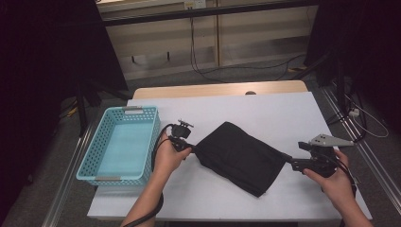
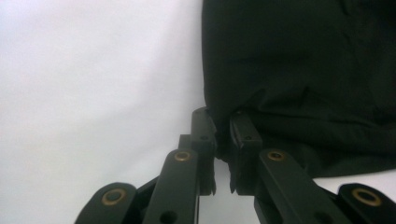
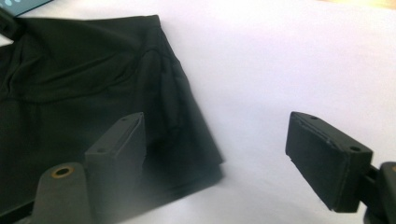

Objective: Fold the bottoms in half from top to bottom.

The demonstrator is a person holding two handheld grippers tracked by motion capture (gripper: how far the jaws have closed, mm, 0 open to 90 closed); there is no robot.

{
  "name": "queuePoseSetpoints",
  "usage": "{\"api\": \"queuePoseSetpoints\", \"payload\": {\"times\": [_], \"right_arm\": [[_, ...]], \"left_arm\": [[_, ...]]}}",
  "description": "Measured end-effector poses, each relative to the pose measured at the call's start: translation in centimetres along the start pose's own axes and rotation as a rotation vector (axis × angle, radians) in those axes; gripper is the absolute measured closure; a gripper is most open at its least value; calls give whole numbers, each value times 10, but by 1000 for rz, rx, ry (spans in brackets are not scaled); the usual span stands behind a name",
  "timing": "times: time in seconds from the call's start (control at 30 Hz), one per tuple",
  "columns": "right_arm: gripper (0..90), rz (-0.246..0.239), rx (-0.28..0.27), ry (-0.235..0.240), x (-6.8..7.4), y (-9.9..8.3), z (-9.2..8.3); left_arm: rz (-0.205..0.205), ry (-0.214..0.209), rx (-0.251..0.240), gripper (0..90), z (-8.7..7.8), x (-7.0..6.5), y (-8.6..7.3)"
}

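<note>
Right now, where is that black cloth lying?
In the high view the black cloth lies mid-table on the white cover, right of the blue basket, between the left gripper, shut on its corner, and the open right gripper.

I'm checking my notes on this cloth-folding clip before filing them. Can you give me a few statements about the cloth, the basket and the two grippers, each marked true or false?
1. The left gripper is shut on an edge of the black cloth. True.
2. The right gripper is clamped on the cloth. False: its jaws stand wide open, with one over the cloth's corner.
3. The blue basket holds the cloth. False: the cloth lies on the white table, and the basket is empty.
4. The basket sits at the table's left edge in the high view. True.
</note>
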State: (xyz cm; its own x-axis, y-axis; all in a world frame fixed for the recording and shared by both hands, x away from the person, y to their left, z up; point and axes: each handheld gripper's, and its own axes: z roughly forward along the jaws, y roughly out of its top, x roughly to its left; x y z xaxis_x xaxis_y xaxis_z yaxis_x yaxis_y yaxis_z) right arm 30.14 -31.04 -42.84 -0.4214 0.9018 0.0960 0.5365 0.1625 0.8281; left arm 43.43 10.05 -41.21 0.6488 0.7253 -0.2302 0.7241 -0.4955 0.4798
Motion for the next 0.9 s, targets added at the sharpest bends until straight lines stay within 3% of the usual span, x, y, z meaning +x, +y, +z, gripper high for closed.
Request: {"api": "queuePoseSetpoints", "payload": {"times": [0.1, 0.3, 0.47, 0.6, 0.63, 0.67, 0.77, 0.9], "right_arm": [[201, -4, 0, 6, 2, 1, 1], [201, -22, 11, 7, 8, 2, 4], [201, -54, 20, 35, 18, 5, 9], [201, -64, 25, 51, 24, 7, 15], [201, -64, 25, 51, 24, 7, 15], [201, -62, 28, 52, 23, 7, 17], [201, -59, 34, 54, 23, 7, 19], [201, -60, 41, 58, 22, 6, 21]], "left_arm": [[-25, 18, -3, 826, 1, 14, 7], [-15, 77, 1, 827, 5, 26, 11], [-42, 68, 3, 816, 6, 30, 10], [-57, 80, -9, 584, 3, 31, 6], [-69, 87, -20, 584, 1, 32, 4], [-66, 89, -22, 491, -2, 32, 2], [-89, 65, -53, 417, -7, 30, -6], [-99, 54, -59, 415, -4, 25, -18]]}}
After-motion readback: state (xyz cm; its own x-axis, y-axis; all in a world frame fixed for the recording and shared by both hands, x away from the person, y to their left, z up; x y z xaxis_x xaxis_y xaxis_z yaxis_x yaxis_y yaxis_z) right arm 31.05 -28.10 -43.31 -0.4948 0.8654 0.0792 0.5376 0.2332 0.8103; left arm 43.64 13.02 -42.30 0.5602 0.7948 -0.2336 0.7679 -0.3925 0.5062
